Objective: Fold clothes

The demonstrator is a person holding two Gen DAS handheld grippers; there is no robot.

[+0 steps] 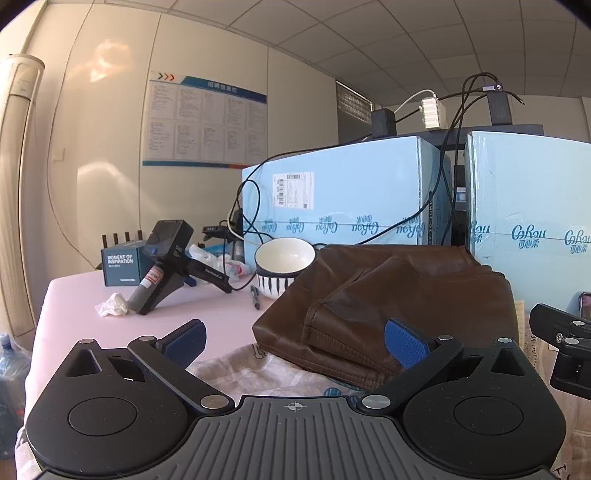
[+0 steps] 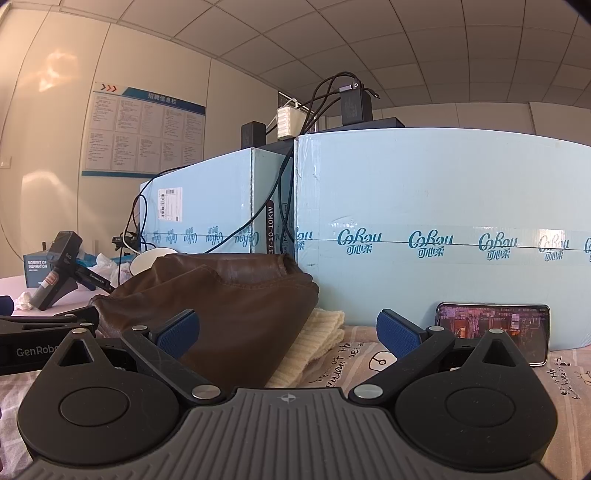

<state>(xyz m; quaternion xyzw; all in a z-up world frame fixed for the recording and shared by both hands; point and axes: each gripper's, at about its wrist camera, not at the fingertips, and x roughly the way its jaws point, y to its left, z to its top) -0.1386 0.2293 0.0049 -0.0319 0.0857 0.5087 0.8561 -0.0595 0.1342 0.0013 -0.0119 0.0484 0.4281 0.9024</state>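
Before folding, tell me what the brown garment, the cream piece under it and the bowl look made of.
Brown garment: leather or faux leather, by its soft sheen and stitched seams. Cream piece: ribbed knit, probably wool or acrylic. Bowl: glazed ceramic, by its glossy white inside and dark stripes.

Folded brown leather garment (image 1: 388, 295) lies atop a cream knit (image 2: 317, 343).

Office room, wall notice board (image 1: 207, 122), tiled ceiling (image 1: 406, 33), stacked cartons (image 2: 443, 236)
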